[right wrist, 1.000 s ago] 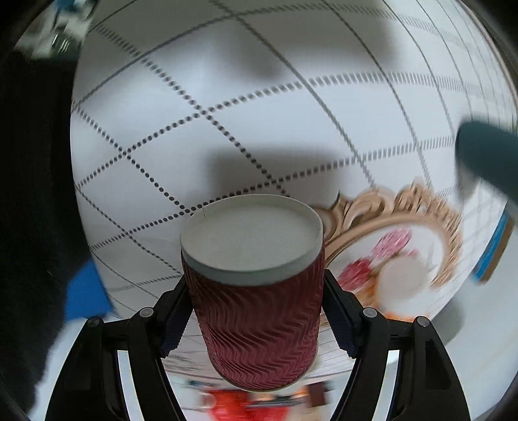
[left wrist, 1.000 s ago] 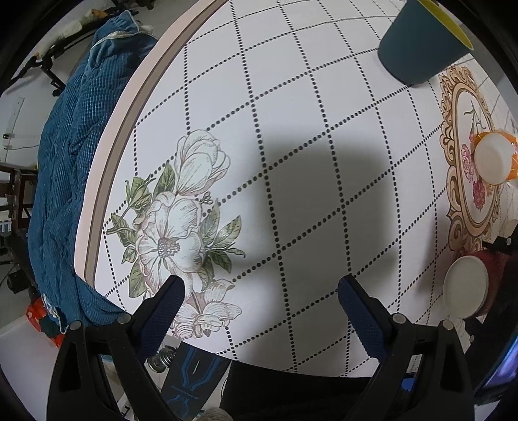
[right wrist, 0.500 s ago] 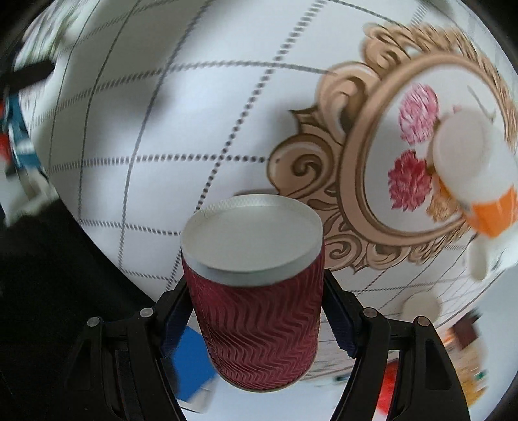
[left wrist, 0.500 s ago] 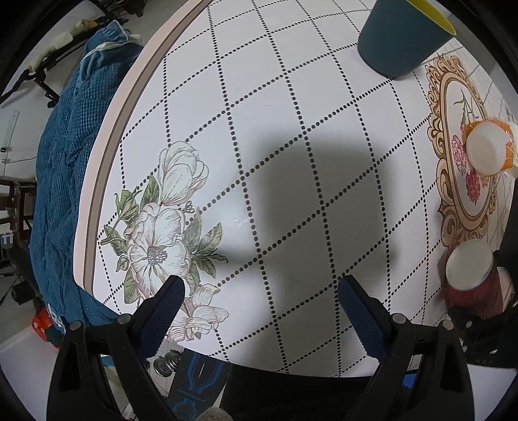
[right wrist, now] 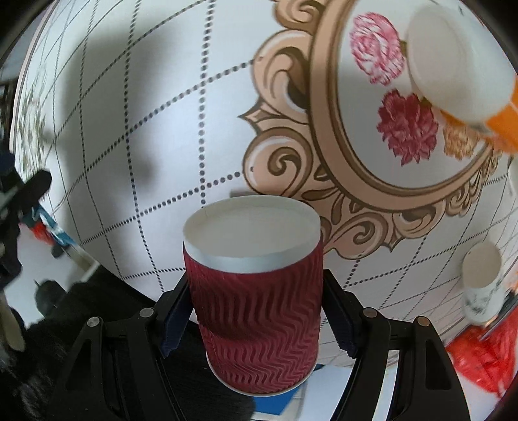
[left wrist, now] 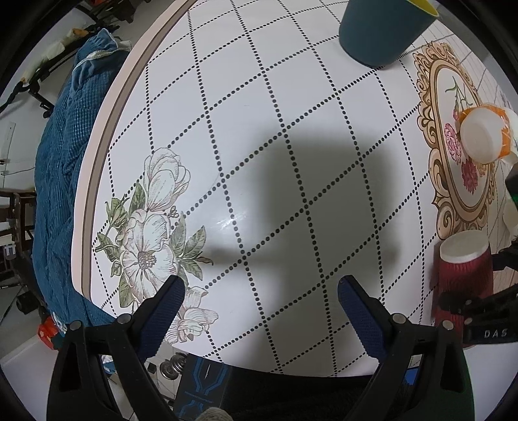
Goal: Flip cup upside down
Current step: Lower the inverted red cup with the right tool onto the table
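My right gripper is shut on a dark red ribbed paper cup. The cup is bottom-up, its white base facing the camera, and it is held above the table near the gold ornate frame print. The same red cup shows at the right edge of the left wrist view, clamped by the right gripper. My left gripper is open and empty, hovering over the dotted grid tablecloth beside the flower print.
A teal cup stands at the far side. An orange and white cup sits bottom-up on the framed rose print. A white printed cup stands at the right. A blue quilt hangs off the left table edge.
My right gripper has swung with the red cup toward the gold frame and the orange cup. The red cup has come further into the left wrist view. The left gripper stays open, barely shifted.
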